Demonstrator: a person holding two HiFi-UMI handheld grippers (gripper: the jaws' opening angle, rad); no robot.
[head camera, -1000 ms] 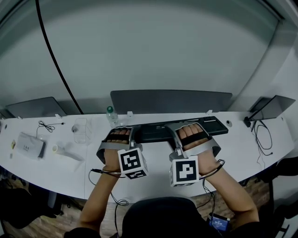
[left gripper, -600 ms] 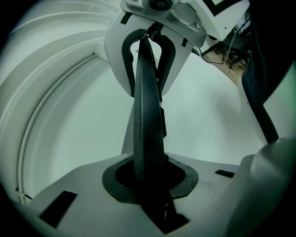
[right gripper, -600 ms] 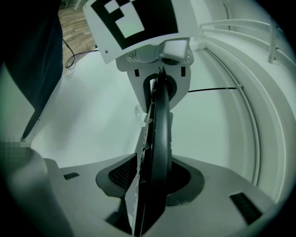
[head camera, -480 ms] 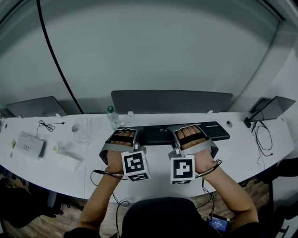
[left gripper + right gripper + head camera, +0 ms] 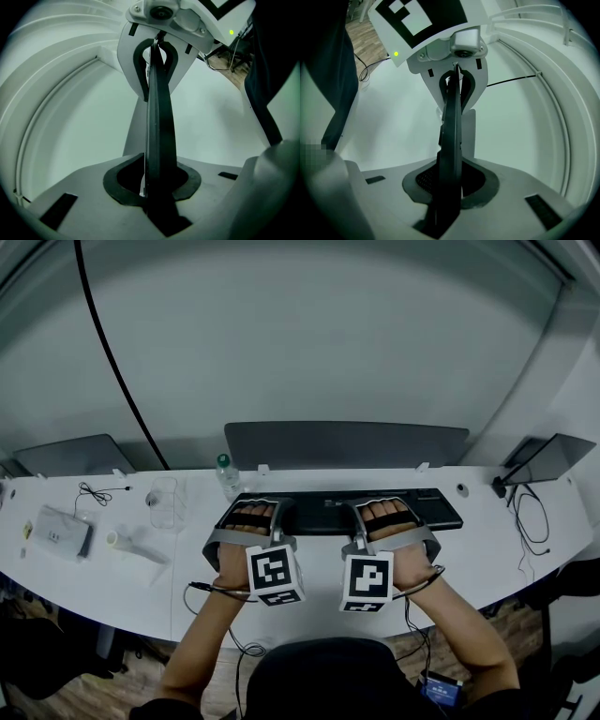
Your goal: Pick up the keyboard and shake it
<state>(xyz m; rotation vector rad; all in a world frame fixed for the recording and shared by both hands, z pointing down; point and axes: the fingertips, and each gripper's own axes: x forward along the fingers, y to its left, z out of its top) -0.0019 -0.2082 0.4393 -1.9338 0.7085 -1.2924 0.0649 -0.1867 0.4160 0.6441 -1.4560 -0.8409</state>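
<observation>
A black keyboard (image 5: 328, 513) lies lengthwise on the white desk (image 5: 309, 563). My left gripper (image 5: 251, 509) is shut on its left part and my right gripper (image 5: 384, 508) on its right part. In the left gripper view the keyboard (image 5: 159, 136) runs edge-on out of my left gripper (image 5: 157, 187) toward the right gripper (image 5: 159, 28). In the right gripper view the keyboard (image 5: 451, 136) sits in my right gripper (image 5: 450, 187), whose jaws have just been closing onto it. The left gripper (image 5: 457, 61) holds its far end.
A small water bottle (image 5: 225, 474) and a clear cup (image 5: 162, 502) stand left of the keyboard. Further left lie a white box (image 5: 58, 532) and a white tube (image 5: 131, 545). A dark panel (image 5: 345, 442) stands behind. Cables (image 5: 530, 514) lie right.
The keyboard, slanted a second ago with its right end farther back, now lies level across the desk. My right hand has settled lower on its near edge. The left hand stayed put.
</observation>
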